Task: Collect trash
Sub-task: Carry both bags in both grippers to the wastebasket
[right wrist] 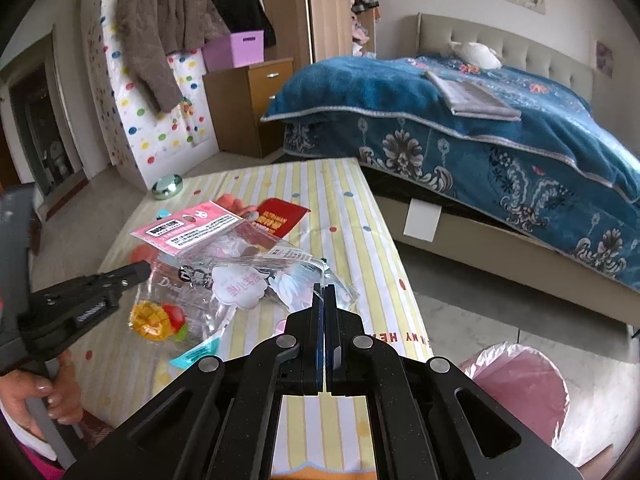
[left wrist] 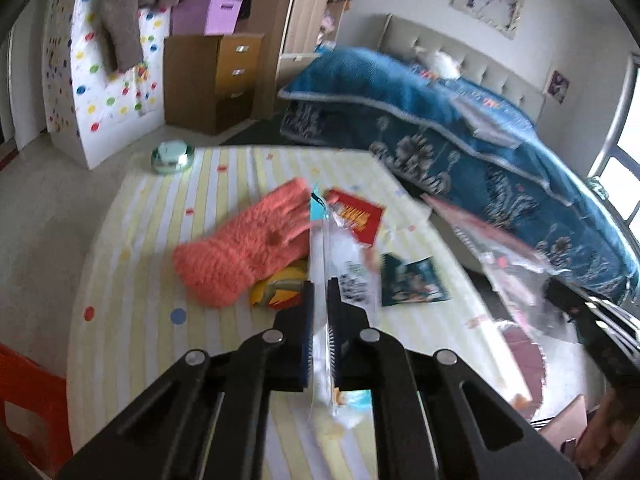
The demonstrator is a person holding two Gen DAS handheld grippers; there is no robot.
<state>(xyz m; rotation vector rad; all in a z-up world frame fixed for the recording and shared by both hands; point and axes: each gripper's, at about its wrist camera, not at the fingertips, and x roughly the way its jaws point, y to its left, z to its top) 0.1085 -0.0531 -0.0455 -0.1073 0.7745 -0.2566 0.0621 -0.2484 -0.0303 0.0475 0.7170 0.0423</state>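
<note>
Crinkly clear wrappers: left hand-held gripper [left wrist: 320, 288] pinches one [left wrist: 326, 248], right hand-held gripper [right wrist: 325, 292] another [right wrist: 276, 264].

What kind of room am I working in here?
Most likely a bedroom in a home: a bed with a blue floral blanket and padded headboard, coats hanging on the wall, a wooden drawer cabinet, and a striped-cloth table strewn with wrappers.

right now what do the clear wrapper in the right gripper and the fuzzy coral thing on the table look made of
Clear wrapper in the right gripper: thin glossy plastic film, see-through, with glare and creases. Fuzzy coral piece: probably knitted or chenille fabric, matte, with tufted loops and a fringed edge.
</note>
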